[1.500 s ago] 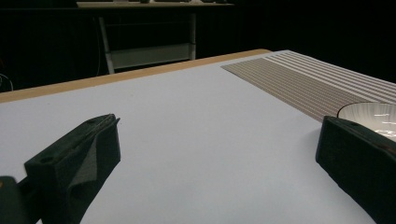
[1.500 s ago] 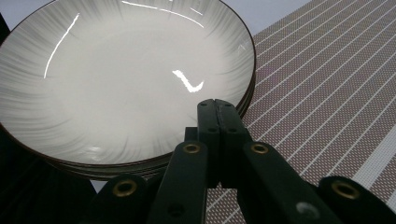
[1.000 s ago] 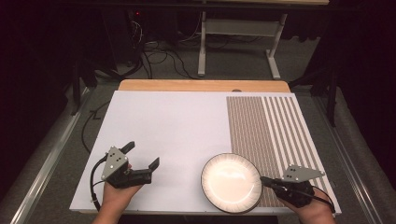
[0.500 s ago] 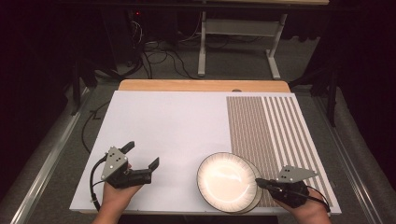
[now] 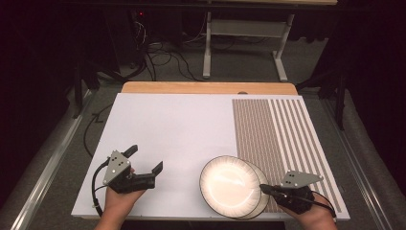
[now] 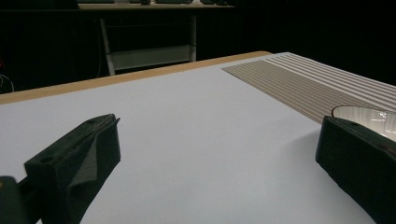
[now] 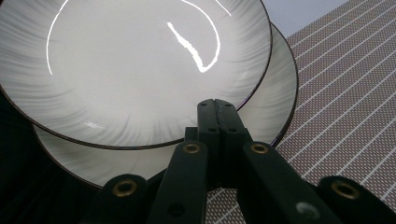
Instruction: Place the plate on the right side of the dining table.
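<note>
Two white plates with dark rims are stacked near the table's front right. The upper plate [image 5: 229, 184] [image 7: 140, 60] is offset to the left and lifted at its right side. The lower plate [image 5: 263, 195] [image 7: 280, 102] peeks out beneath it on the right. My right gripper [image 5: 264, 188] [image 7: 215, 105] is shut on the upper plate's near-right rim, jaws pressed together over the edge. My left gripper [image 5: 145, 158] [image 6: 215, 154] rests at the front left, open wide with nothing between its jaws. An edge of a plate [image 6: 369, 114] shows behind its right jaw.
A white mat [image 5: 172, 129] covers the table, with a brown striped section [image 5: 273, 129] on its right side under part of the plates. A wooden table edge [image 5: 206, 87] runs along the back. Beyond it stand a desk frame and cables on the floor.
My right gripper has moved slightly left with the upper plate, sliding it off-centre so the lower plate now shows beneath. The left gripper has stayed put.
</note>
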